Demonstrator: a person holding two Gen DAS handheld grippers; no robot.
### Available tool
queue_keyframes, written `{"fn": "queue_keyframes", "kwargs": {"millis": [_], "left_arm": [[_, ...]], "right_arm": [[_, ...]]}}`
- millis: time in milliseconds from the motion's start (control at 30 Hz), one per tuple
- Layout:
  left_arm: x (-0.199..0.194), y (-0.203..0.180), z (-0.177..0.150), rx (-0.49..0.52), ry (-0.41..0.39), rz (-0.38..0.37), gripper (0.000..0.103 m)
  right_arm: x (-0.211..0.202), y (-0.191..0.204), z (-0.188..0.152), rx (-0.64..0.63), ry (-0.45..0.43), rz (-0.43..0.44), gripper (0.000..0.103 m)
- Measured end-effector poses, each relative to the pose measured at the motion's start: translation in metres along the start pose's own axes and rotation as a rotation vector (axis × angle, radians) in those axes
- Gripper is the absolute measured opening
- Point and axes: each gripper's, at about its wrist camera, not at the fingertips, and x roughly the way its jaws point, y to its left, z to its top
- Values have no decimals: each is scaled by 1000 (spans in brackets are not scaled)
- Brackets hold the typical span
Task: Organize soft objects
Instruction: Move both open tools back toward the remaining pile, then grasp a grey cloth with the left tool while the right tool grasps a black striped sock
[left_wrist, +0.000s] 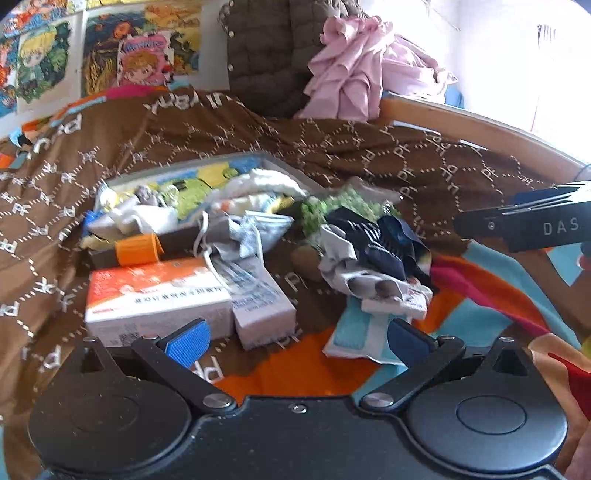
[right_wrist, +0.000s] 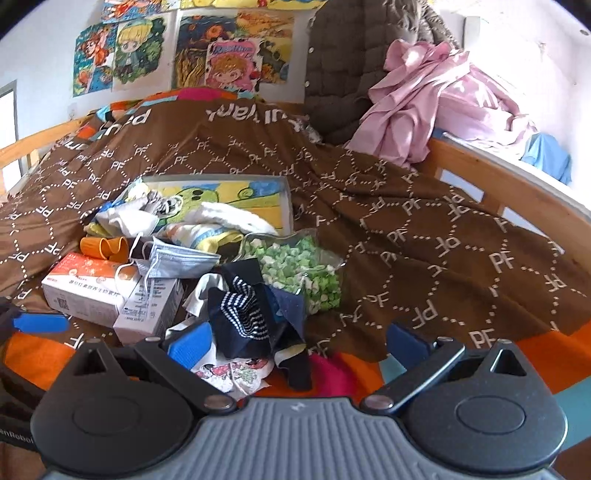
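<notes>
Just beyond the right claw (right_wrist: 295, 345), its jaws apart and empty, the sock pile (right_wrist: 251, 314) is lying, nearer than the left claw (left_wrist: 295, 341), also gaping.

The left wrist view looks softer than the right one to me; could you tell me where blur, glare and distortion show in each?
Left wrist view: smeared throughout, the print on the orange and white box unreadable, and the window corner at upper right blown out to white. Right wrist view: sharper, the striped sock crisp, yet glare washes the wall behind the pink cloth. Both: fisheye bends the wooden bed rail into a curve.
</notes>
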Motion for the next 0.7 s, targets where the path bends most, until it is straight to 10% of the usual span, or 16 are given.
{"fn": "queue_keyframes", "kwargs": {"millis": [700], "left_arm": [[45,-12,-11,13,24,-174,102]], "right_arm": [[70,-2,14,31,32,159,101]]}}
